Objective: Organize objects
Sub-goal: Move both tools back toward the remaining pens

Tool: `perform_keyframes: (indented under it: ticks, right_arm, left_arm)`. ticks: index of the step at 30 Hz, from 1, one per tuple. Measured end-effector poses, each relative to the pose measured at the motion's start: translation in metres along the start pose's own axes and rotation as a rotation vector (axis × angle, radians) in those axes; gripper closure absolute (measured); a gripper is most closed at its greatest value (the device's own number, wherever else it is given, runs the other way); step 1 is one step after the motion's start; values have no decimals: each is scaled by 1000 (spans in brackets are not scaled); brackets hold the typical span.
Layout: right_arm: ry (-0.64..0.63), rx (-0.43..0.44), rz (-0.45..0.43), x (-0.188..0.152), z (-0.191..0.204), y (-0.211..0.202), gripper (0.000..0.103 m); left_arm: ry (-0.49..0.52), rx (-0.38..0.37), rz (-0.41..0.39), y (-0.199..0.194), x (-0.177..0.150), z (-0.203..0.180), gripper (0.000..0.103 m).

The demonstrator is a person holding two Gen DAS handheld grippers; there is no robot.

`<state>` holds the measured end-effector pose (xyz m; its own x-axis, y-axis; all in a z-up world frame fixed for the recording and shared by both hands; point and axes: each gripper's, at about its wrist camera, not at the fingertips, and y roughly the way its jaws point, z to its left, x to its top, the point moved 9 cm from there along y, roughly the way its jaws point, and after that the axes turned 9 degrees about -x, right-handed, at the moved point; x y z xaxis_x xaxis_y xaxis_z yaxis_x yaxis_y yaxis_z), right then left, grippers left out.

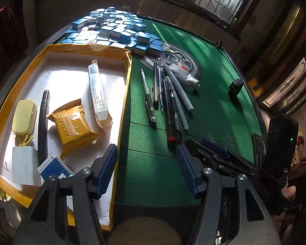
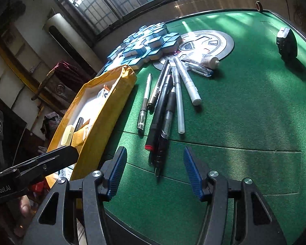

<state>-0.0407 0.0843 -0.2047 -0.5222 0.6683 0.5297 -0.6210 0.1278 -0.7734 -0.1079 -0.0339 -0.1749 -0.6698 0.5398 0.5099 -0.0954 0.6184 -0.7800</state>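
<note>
White lettering reading "GenRobot.AI" marks the black left gripper body. Both it and the right gripper tilt down over the green felt worktop, blue-padded fingers spread wide and empty. The loose pile of pens and markers lies just beside the shallow yellow-rimmed cardboard tray.

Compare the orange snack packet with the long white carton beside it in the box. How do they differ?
The orange snack packet is a squat, crinkled foil pouch; the long white carton is a slim, rigid box with printed text. The packet is sealed; the carton's end flaps stand open. Both lie flat in the yellow-rimmed box.
</note>
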Motion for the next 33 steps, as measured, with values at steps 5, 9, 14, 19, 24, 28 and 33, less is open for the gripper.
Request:
perform_keyframes:
  ticks: [5, 9, 14, 19, 24, 28, 33]
  right_arm:
    - [43, -75, -14, -1, -26, -4, 51]
    - [47, -116, -26, -2, -39, -5, 51]
    - [48, -130, -20, -5, -45, -4, 51]
    - [56, -106, -22, -5, -45, -4, 46]
    - [59, -74, -25, -5, -42, -3, 40]
    - [50, -86, -32, -5, -41, -3, 39]
    - [55, -56, -14, -3, -42, -3, 33]
  left_arm:
    - [121, 76, 116, 21, -12, -19, 44]
    - [130, 76, 122, 28, -15, -26, 44]
    - [130, 22, 138, 34, -17, -34, 44]
    - [109, 52, 63, 34, -6, -29, 44]
    - [68, 85, 30, 40, 1, -17, 44]
    - [88, 40, 83, 50, 2, -20, 44]
    - [70, 8, 87, 57, 12, -22, 44]
